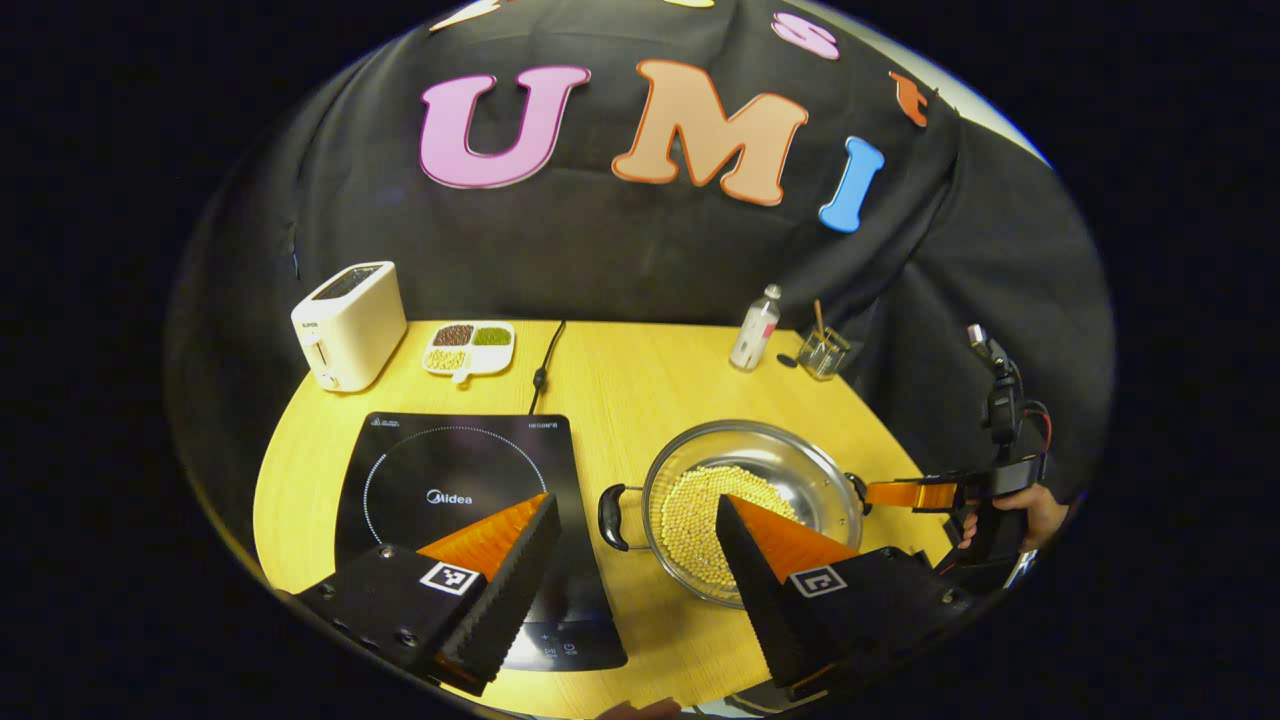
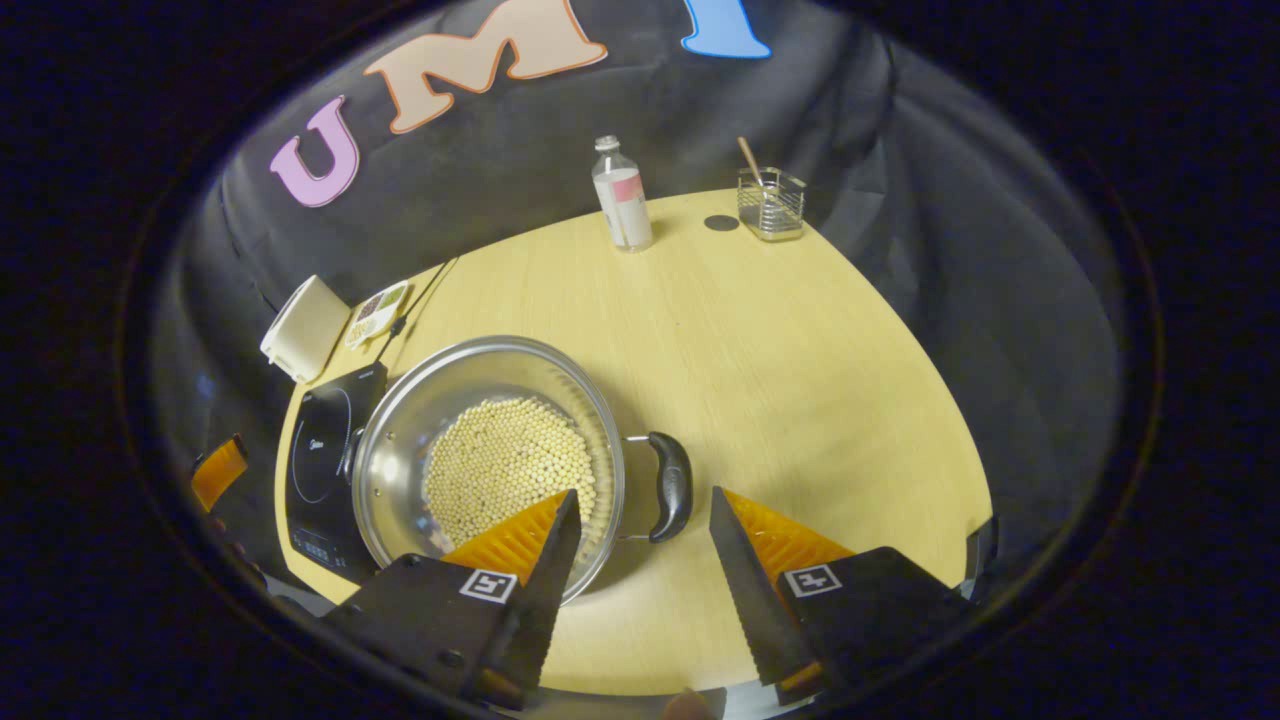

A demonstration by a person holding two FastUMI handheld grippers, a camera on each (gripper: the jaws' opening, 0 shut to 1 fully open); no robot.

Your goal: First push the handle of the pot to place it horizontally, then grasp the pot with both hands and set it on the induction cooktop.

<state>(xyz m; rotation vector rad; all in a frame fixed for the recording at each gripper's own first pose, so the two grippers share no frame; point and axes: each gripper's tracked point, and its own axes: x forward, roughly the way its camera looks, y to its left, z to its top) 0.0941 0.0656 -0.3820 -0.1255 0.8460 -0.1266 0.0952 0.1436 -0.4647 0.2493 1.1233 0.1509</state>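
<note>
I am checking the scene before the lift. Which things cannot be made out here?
- Pot near rim, left gripper view: hidden behind the left tongs.
- Cooktop front controls: partly covered by them.
- Cooktop right part, right gripper view: hidden by the pot.
- Tray contents there: too small.

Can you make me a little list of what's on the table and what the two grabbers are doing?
pot: steel pot full of pale round beans, on the wooden table, beside the cooktop
pot handles: one on each side, lying level; right handle, left handle
cooktop: black induction cooktop, nothing on it
left gripper: open, in front of the left handle, not gripping
right gripper: open, in front of the right handle, not gripping
back of table: toaster, divided dish, bottle, glass holder
</note>
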